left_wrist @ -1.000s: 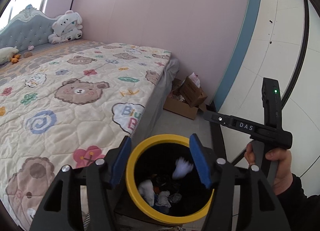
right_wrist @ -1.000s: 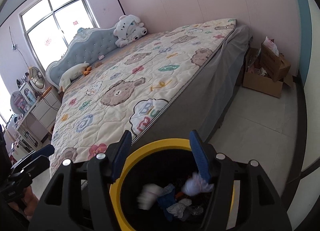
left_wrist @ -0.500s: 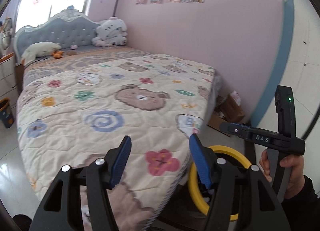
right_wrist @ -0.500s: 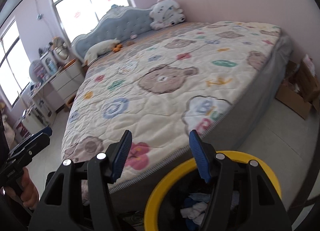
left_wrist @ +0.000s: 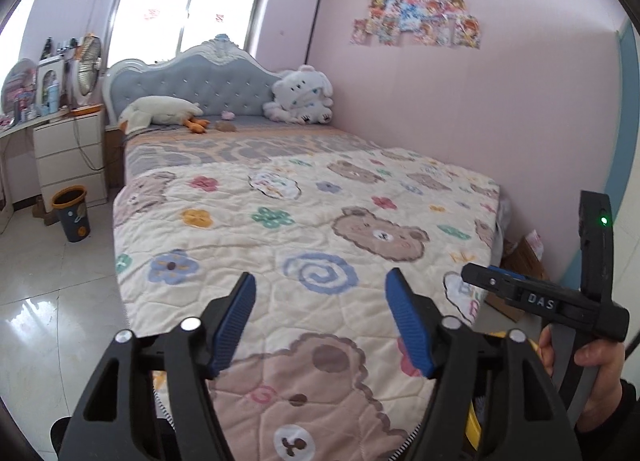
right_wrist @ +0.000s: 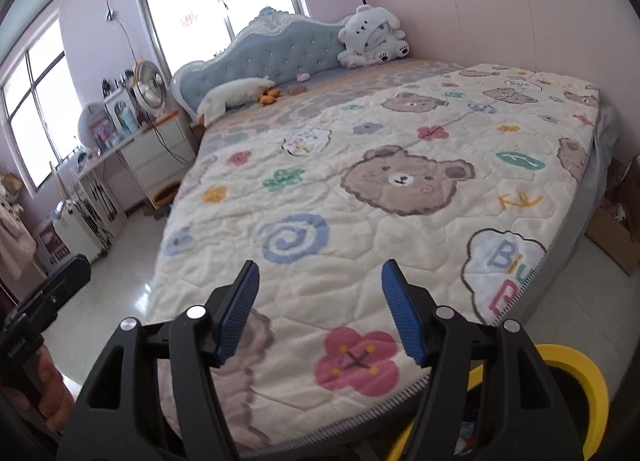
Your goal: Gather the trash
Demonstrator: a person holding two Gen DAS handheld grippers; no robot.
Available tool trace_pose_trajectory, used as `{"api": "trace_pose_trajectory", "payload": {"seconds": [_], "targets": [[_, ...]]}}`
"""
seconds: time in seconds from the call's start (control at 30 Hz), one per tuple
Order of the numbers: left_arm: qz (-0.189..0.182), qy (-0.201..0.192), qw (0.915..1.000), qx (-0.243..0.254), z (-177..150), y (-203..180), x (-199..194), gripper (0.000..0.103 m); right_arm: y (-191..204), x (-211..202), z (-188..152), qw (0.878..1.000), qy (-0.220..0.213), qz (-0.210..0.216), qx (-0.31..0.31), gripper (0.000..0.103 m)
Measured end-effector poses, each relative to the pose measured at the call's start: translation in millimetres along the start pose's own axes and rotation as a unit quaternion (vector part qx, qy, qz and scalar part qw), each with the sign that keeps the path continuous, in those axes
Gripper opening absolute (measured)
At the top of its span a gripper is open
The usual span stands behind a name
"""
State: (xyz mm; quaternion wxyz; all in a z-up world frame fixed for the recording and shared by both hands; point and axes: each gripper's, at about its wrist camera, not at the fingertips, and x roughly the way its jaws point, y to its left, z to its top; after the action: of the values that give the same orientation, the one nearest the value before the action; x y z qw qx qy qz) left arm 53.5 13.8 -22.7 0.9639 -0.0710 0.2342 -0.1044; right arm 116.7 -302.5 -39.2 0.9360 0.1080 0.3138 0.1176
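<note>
Both grippers' jaws are opening, nothing between them: left gripper [left_wrist: 320,313], right gripper [right_wrist: 318,307]; yellow-rimmed bin [right_wrist: 576,375] sits by the bed's [right_wrist: 400,221] foot corner; scan the quilt for leftover trash before reaching.

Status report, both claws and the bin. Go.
Left claw and right claw opening, nothing between them. Yellow-rimmed bin low right, beside the bed. No loose trash visible.
</note>
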Motion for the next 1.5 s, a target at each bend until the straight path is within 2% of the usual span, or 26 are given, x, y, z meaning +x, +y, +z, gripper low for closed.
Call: {"api": "trace_pose_trajectory", "payload": {"seconds": [0.07, 0.13, 0.23, 0.3, 0.53, 0.63, 0.77, 1.5], "targets": [[0.005, -0.014, 0.9998, -0.01, 4, 5, -6, 0.075, 8, -8, 4, 1.0, -0.022, -0.007, -0.004, 0.074], [0.016, -0.03, 0.9993, -0.014, 8, 10, -14, 0.08, 14, -18, 6, 0.999, -0.046, -0.016, -0.006, 0.087], [0.022, -0.047, 0.9985, -0.019, 9, 13, -22, 0.09, 22, -32, 10, 0.996, -0.084, -0.03, -0.009, 0.095], [0.03, -0.063, 0.9973, -0.019, 10, 13, -29, 0.095, 25, -38, 12, 0.994, -0.099, -0.044, -0.01, 0.095], [0.051, -0.096, 0.9941, 0.001, 10, 4, -44, 0.095, 38, -52, 7, 0.985, -0.148, -0.08, -0.028, 0.095], [0.057, -0.107, 0.9926, -0.005, 8, 2, -50, 0.095, 43, -54, 2, 0.981, -0.16, -0.098, -0.041, 0.095], [0.056, -0.114, 0.9918, -0.014, 7, 3, -55, 0.095, 48, -60, -3, 0.978, -0.178, -0.101, -0.048, 0.095], [0.045, -0.104, 0.9934, -0.019, 4, 2, -52, 0.095, 47, -52, -10, 0.98, -0.17, -0.095, -0.041, 0.095]]}}
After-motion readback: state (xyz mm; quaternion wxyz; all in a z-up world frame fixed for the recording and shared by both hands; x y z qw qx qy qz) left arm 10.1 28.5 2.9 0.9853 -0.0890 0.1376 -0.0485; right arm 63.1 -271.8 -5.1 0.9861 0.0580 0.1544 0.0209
